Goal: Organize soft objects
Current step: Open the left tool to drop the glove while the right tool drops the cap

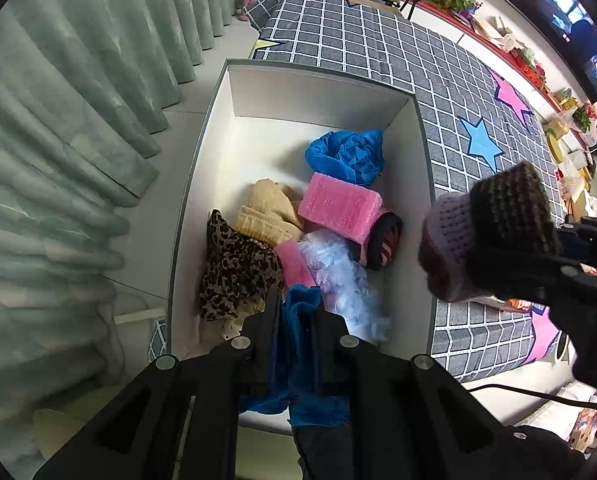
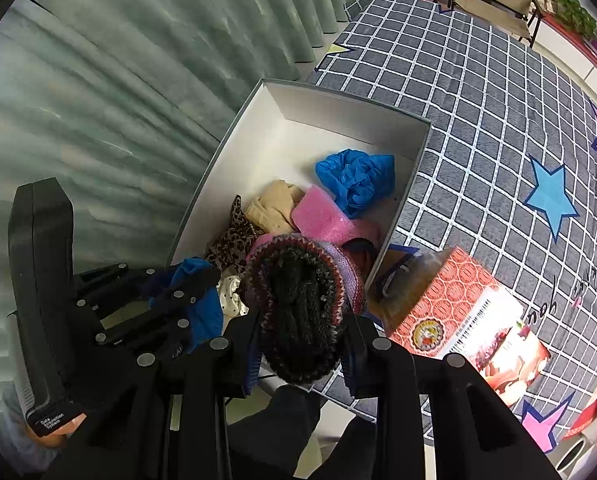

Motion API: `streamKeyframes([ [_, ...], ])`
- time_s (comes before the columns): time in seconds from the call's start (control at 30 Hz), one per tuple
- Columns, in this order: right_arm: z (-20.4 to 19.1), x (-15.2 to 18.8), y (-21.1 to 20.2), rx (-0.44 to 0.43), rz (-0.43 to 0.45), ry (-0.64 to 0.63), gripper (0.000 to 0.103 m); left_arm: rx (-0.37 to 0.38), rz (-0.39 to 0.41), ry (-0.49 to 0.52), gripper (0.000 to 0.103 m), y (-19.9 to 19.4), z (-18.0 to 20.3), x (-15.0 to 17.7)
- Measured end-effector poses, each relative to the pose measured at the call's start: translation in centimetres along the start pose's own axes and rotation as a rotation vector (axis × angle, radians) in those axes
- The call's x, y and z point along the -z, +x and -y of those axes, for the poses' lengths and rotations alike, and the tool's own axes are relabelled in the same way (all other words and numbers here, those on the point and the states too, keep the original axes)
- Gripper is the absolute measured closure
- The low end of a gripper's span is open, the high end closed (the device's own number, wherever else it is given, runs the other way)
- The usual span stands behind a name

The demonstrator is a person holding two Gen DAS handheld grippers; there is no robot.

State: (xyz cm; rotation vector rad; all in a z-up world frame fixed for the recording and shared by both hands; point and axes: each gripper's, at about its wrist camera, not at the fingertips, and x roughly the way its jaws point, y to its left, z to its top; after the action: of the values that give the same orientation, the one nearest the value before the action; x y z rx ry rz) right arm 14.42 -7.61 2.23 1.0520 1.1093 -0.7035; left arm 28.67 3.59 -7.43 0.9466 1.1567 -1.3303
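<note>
The left tongs (image 1: 296, 316) clench a limp blue cloth (image 1: 298, 344) low in the frame, over the white open box (image 1: 202, 184). The right tongs (image 2: 302, 344) grasp a soft, light knitted striped hat (image 2: 302, 304) mid-frame; squeezing its bunched middle should hold best.

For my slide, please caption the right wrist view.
Right tongs hold a knitted hat above the box of soft things.

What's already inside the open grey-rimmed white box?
In the white box: crumpled blue plastic, pink foam block, beige cloth, leopard-print fabric, pale plastic wrap, dark striped item. Anything beneath the pile is covered.
</note>
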Motion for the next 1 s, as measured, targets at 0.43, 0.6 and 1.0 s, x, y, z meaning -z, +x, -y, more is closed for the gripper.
streamKeyframes([
  [0.43,1.7,-1.8,-2.2,0.029,0.068,0.082,0.013,0.012,0.093,-0.107,0.020,-1.9,-2.0,-0.8],
  [0.6,1.9,-1.0,-2.2,0.100,0.053,0.070,0.000,-0.099,0.080,-0.089,0.020,-1.9,-2.0,-0.6],
  [1.0,0.1,0.2,-1.5,0.101,0.027,0.006,0.000,-0.148,0.057,-0.068,0.020,-2.3,-1.9,0.2],
])
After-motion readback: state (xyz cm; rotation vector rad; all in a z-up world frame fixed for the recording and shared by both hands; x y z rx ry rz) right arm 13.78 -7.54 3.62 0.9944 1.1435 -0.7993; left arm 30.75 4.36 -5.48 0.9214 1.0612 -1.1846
